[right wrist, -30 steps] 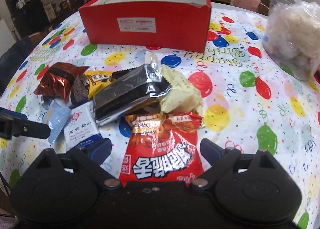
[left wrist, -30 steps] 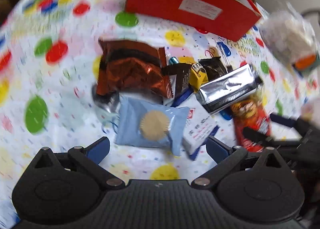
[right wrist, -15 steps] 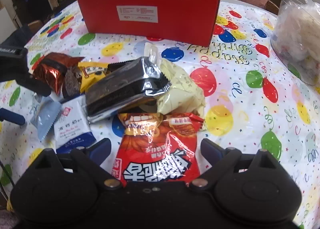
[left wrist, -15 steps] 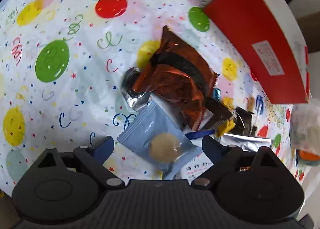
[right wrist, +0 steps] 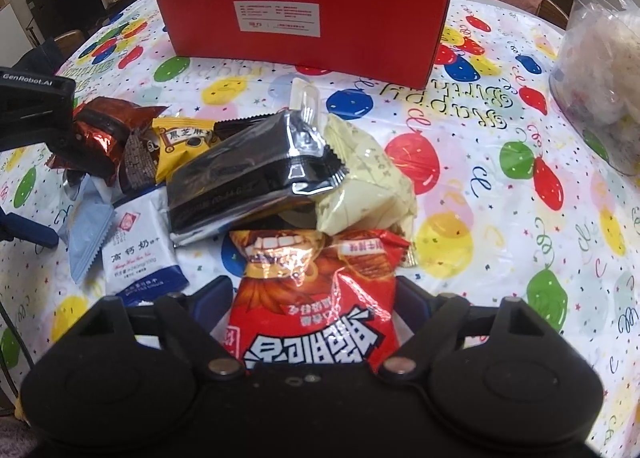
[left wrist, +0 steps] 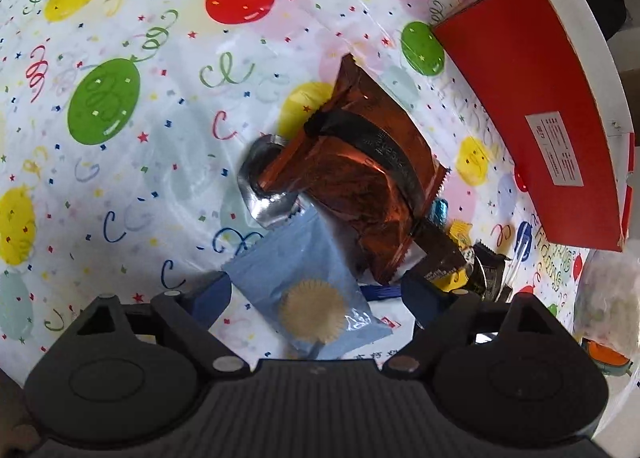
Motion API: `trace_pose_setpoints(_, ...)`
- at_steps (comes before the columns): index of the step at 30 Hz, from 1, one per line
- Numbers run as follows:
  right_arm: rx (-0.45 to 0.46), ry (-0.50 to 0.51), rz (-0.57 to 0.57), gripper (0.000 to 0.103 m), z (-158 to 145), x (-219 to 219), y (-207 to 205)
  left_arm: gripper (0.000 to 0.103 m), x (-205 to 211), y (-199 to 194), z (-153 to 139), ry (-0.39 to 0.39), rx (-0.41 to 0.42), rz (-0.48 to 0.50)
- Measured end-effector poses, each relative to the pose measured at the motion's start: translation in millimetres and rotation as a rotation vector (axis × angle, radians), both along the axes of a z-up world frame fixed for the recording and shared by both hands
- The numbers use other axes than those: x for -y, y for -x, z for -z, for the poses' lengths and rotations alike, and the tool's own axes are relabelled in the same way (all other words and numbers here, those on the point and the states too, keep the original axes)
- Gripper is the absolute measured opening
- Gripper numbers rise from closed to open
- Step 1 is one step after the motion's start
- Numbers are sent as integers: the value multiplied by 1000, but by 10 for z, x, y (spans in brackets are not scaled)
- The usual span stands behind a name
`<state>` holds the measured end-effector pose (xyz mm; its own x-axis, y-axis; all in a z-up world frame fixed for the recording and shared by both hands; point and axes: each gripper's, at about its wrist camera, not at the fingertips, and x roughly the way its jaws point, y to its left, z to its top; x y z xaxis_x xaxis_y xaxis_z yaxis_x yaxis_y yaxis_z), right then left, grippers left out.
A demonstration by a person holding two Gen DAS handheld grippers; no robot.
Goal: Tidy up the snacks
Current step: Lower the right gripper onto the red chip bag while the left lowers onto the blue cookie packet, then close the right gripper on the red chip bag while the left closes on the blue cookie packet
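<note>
Snack pile sits mid-counter [right wrist: 500, 217], on the balloon-print cloth, in front of the red box [right wrist: 304, 13].

Blue packet [left wrist: 308, 290] with a tan disc lies flat between the left gripper [left wrist: 316, 294] fingers. Jaws have just been closing in from wide, but the pads stand clear of the packet's edges: open, nothing gripped. A second ago this view looked level across the pile; it has since rolled, so the box [left wrist: 536, 125] now runs down the right edge and the packet lies diagonal.

Copper foil pack [left wrist: 360, 185] lies just beyond the blue packet, overlapping a silver wrapper [left wrist: 260, 193].

Red chip bag [right wrist: 316, 298] lies between the right gripper [right wrist: 316, 302] fingers. Jaws have just been closing; the pads now sit right at the bag's sides, nearer than a second ago. Cannot tell whether they press it yet.

Beyond the bag: black foil pack [right wrist: 248, 177], cream pack [right wrist: 364, 185], white milk packet [right wrist: 140, 250]. Clear bag [right wrist: 600, 57] far right.
</note>
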<state>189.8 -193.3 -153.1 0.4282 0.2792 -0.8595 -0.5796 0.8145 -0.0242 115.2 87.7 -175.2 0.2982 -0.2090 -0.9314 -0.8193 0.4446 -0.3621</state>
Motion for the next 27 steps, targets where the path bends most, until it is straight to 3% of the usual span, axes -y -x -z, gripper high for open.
trace_pose_setpoints(8, 15, 1, 5, 79, -2, 25, 34, 75, 114, -18, -54, -75, -27, 71)
trace_pose_setpoints(12, 29, -3, 14, 71, -22, 31, 73, 68, 171, -22, -76, -119, -31, 116)
trace_pose_setpoints(17, 45, -16, 41, 67, -49, 45, 115, 53, 148, 57, -87, -135, -19, 129)
trace_pose_setpoints(22, 55, -35, 65, 63, -66, 62, 184, 47, 83, 187, -86, -107, 18, 129)
trace_pose_setpoints(27, 59, -51, 98, 61, -88, 99, 276, 45, 89, 273, -110, -127, 34, 162)
